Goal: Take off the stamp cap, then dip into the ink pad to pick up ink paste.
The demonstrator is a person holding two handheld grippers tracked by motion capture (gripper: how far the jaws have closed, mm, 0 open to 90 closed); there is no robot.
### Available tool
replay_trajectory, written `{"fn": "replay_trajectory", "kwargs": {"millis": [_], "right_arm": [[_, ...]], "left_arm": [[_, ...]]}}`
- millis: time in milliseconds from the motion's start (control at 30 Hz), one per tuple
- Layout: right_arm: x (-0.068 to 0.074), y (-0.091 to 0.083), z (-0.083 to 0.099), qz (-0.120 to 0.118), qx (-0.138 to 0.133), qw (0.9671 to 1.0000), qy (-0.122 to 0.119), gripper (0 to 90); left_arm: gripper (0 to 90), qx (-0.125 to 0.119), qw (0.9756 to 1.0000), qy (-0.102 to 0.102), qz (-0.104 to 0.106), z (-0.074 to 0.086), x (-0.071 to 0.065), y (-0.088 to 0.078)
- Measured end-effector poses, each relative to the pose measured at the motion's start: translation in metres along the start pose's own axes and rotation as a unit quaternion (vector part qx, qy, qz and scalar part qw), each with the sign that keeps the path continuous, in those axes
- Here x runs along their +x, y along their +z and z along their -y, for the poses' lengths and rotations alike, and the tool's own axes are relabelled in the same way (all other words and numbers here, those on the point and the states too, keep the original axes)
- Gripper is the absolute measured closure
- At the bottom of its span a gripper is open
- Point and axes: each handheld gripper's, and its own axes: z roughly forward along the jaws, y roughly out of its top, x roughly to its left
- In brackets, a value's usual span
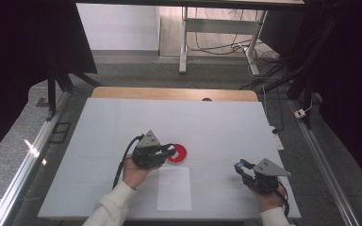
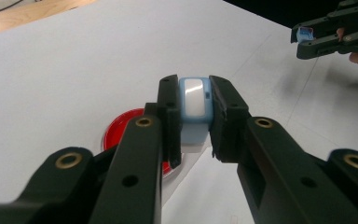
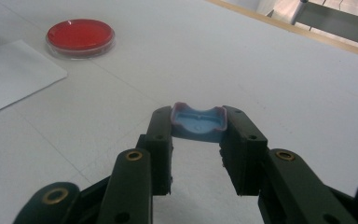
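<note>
Left gripper (image 2: 195,109): jaws clamped on a small pale-blue plastic container with a white top (image 2: 195,100), held above the near edge of a round clear dish with red contents (image 2: 121,130). Dish rests on the white table surface (image 1: 226,122), just beyond a white paper sheet (image 1: 174,188). Right gripper (image 3: 198,123): jaws closed on a small blue plastic cap with a reddish rim (image 3: 198,122), lifted off the table. In the high view, right gripper (image 1: 241,165) sits well apart from the dish (image 1: 178,153), toward the table's right side.
</note>
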Motion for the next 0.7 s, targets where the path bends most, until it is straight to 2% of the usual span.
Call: {"fn": "replay_trajectory", "kwargs": {"millis": [700], "right_arm": [[-0.0001,0.0030,0.0001,-0.002,0.005,1.0000,-0.006,64.6]], "left_arm": [[75.0,-0.005,0.9999,0.004,-0.015,-0.0010,0.0049,-0.0017]]}}
